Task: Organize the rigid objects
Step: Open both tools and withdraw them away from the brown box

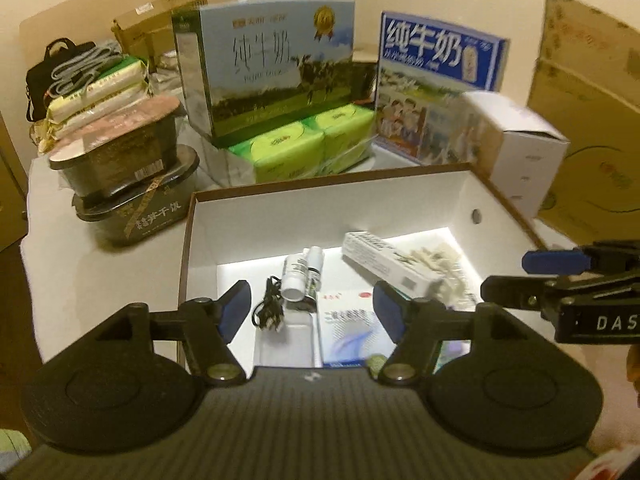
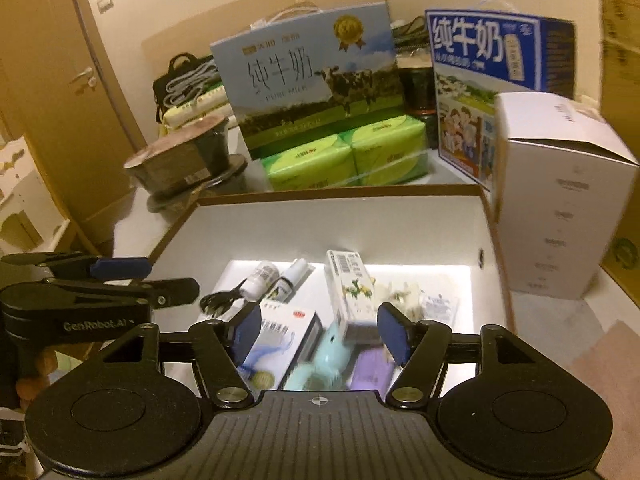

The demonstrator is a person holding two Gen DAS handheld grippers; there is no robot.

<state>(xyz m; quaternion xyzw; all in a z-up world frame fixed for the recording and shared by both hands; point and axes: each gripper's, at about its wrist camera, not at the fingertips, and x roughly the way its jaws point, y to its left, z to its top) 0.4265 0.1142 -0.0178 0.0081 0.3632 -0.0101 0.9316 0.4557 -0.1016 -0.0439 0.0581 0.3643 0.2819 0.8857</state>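
Both grippers, left gripper [image 1: 312, 312] and right gripper [image 2: 318, 330], agape, empty.

Each camera sits on its own gripper and looks forward and down, close above the open box [image 1: 472, 196] [image 2: 486, 220]. Both see the milk cartons [image 1: 276, 68] [image 2: 312, 80] behind it.
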